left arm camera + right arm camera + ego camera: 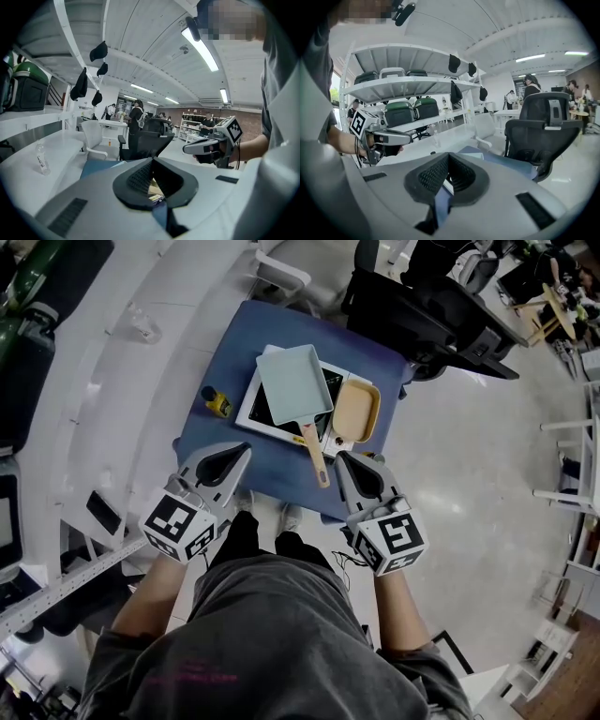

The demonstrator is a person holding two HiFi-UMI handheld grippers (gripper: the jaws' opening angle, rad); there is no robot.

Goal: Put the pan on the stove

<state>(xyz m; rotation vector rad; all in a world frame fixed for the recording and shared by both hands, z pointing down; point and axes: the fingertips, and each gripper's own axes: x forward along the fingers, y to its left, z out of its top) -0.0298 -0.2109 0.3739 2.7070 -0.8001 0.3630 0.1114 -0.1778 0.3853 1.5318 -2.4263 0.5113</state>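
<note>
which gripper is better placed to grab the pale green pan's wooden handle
Right, most likely. The right gripper hovers beside the end of the pale green square pan's wooden handle; the left gripper is farther off. Both are shut, so it must open first.

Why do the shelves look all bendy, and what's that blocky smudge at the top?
Right gripper view: the wide-angle lens bows the shelves and darkens the corners. Left gripper view: the same bending curves the ceiling light, which glares white; the blocky patch was added afterwards to hide a face. Head view: the pale floor shines with soft glare, and the room's edges curve.
</note>
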